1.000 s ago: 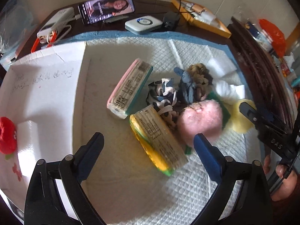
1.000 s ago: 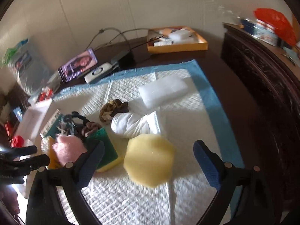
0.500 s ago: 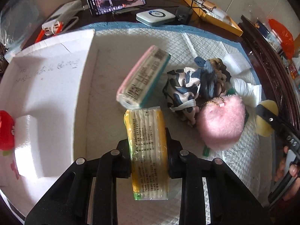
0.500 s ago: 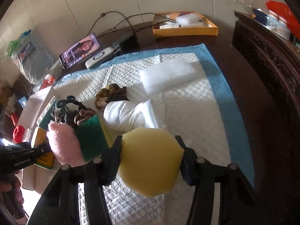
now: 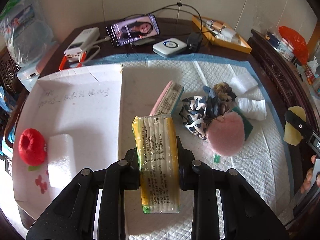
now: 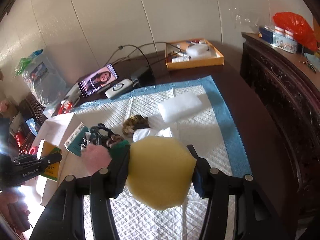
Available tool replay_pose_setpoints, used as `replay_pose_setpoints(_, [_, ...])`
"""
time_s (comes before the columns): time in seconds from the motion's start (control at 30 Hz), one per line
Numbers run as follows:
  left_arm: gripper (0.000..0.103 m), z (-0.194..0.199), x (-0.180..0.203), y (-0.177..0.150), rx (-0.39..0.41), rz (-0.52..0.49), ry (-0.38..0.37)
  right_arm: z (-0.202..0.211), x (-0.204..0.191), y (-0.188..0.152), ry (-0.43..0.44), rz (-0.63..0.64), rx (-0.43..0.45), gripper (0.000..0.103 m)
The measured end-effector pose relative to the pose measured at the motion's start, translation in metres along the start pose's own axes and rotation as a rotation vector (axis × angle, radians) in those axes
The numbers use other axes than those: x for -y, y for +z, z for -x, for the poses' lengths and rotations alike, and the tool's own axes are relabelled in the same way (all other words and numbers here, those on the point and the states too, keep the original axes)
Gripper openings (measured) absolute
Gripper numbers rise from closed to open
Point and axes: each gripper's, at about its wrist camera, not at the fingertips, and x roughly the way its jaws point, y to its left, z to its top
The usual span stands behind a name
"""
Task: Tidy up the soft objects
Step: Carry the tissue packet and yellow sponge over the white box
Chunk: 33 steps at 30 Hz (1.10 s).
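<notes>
My left gripper [image 5: 158,170] is shut on a yellow tissue pack [image 5: 158,158], held above the white quilted pad [image 5: 250,160]. My right gripper [image 6: 160,170] is shut on a round yellow sponge [image 6: 160,172], lifted off the pad. On the pad lie a pink-and-teal tissue pack [image 5: 167,98], a patterned scrunchie [image 5: 194,108], a braided hair tie [image 5: 222,90], a rolled white cloth [image 5: 252,106], a pink pompom [image 5: 226,136] over a green scouring pad [image 5: 247,128], and a white foam block [image 6: 180,106]. A white box lid [image 5: 80,108] at left holds a red plush ball [image 5: 32,146] and a white foam piece [image 5: 62,156].
Behind the pad stand a phone [image 5: 134,30], a power bank [image 5: 82,44], a white round-buttoned device [image 5: 170,47] and an orange tray [image 5: 222,34] of small items. A dark carved cabinet [image 6: 280,92] runs along the right. A plastic bag [image 5: 22,32] sits at far left.
Both grippers went from open to shut, the left on the yellow tissue pack, the right on the yellow sponge. Both then rose, lifting their objects off the pad.
</notes>
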Motion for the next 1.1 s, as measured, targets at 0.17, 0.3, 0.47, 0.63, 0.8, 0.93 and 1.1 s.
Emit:
replay_pose_setpoints(0.17, [0.026, 0.018, -0.007, -0.002, 0.034, -0.018, 0.000, 0.017, 0.002, 0.004, -0.025, -0.042, 0.059, 0.054])
replay_pose_setpoints(0.3, [0.026, 0.035, -0.019, -0.003, 0.066, -0.027, -0.004, 0.041, 0.006, 0.013, -0.052, -0.092, 0.138, 0.054])
replay_pose_setpoints(0.47, [0.026, 0.051, -0.033, -0.002, 0.102, -0.033, -0.009, 0.080, 0.005, 0.029, -0.071, -0.148, 0.267, 0.054])
replay_pose_setpoints(0.63, [0.026, 0.066, -0.049, -0.001, 0.136, -0.033, -0.022, 0.116, -0.007, 0.046, -0.067, -0.171, 0.380, 0.054])
replay_pose_setpoints(0.8, [0.026, 0.083, -0.071, 0.004, 0.187, -0.011, -0.032, 0.144, -0.030, 0.063, -0.032, -0.152, 0.465, 0.054])
replay_pose_setpoints(0.93, [0.026, 0.103, -0.098, 0.008, 0.238, 0.035, -0.039, 0.156, -0.061, 0.076, 0.013, -0.099, 0.508, 0.054])
replay_pose_setpoints(1.1, [0.026, 0.119, -0.135, 0.010, 0.280, 0.098, -0.036, 0.148, -0.108, 0.083, 0.076, -0.019, 0.498, 0.054])
